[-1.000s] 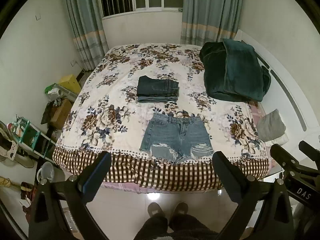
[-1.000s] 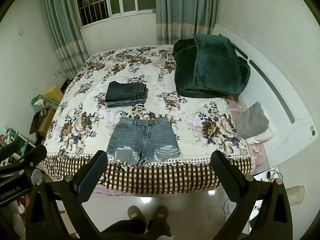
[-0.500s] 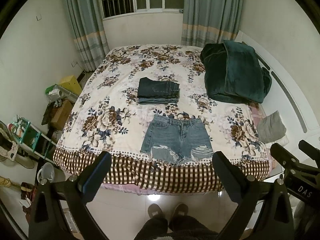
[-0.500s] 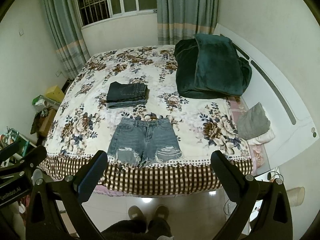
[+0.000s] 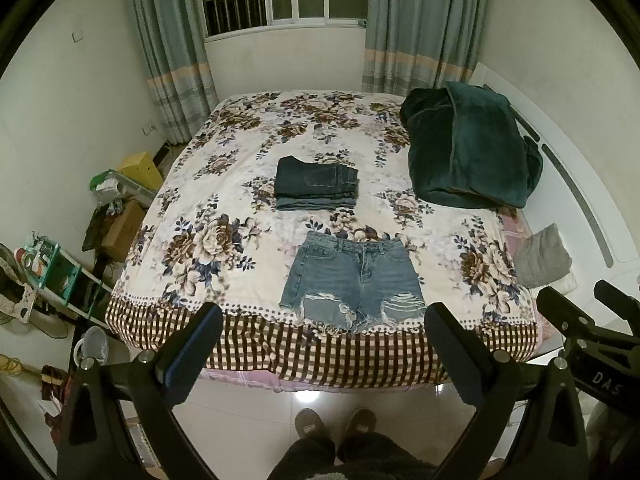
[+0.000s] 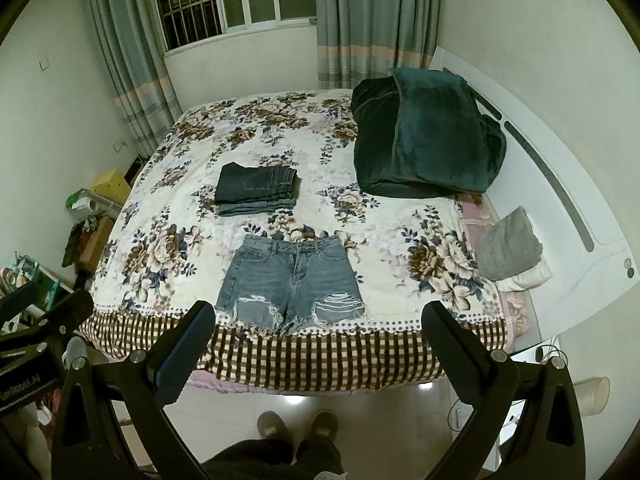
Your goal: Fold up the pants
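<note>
Light blue denim shorts (image 5: 351, 280) with ripped, frayed hems lie flat and unfolded near the front edge of the floral bed (image 5: 224, 184), waistband away from me. They also show in the right wrist view (image 6: 290, 282). A stack of folded dark jeans (image 5: 316, 188) sits behind them, also in the right wrist view (image 6: 257, 192). My left gripper (image 5: 322, 348) is open and empty, held above the floor short of the bed. My right gripper (image 6: 318, 346) is open and empty at the same distance.
A dark green blanket (image 5: 468, 152) is piled at the bed's back right. A grey cloth (image 5: 542, 256) lies by the white headboard (image 5: 576, 184). Boxes and a shelf (image 5: 60, 272) crowd the floor at left. My feet (image 5: 336, 424) stand on the tiled floor.
Both views have shifted slightly: the bed and shorts sit a little higher and farther in frame. Both grippers stay open and empty.
</note>
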### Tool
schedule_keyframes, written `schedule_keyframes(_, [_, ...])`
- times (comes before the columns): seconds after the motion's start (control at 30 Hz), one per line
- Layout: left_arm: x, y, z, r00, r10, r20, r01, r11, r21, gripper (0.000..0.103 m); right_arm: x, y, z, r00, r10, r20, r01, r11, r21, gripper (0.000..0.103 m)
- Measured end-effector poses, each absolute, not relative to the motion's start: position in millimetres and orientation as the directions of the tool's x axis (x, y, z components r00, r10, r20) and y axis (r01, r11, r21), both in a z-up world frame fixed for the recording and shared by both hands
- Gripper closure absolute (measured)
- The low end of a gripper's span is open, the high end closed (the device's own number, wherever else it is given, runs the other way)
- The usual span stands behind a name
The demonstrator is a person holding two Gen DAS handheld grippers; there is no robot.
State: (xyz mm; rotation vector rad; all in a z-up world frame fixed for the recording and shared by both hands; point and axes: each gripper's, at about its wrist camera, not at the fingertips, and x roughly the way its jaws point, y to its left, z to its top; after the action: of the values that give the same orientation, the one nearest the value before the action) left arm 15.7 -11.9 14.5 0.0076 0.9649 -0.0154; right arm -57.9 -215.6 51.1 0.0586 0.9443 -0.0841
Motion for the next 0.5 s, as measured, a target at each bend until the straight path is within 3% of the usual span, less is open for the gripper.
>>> schedule_keyframes(0.5, [17.6,-10.9,15.5,0.57,-0.015,-0.822,0.017,1.0,-0.006,0.0,-53.2,-208.8,51.3,0.581,-0.045,-0.812,0.096,0.995,0.013,0.0])
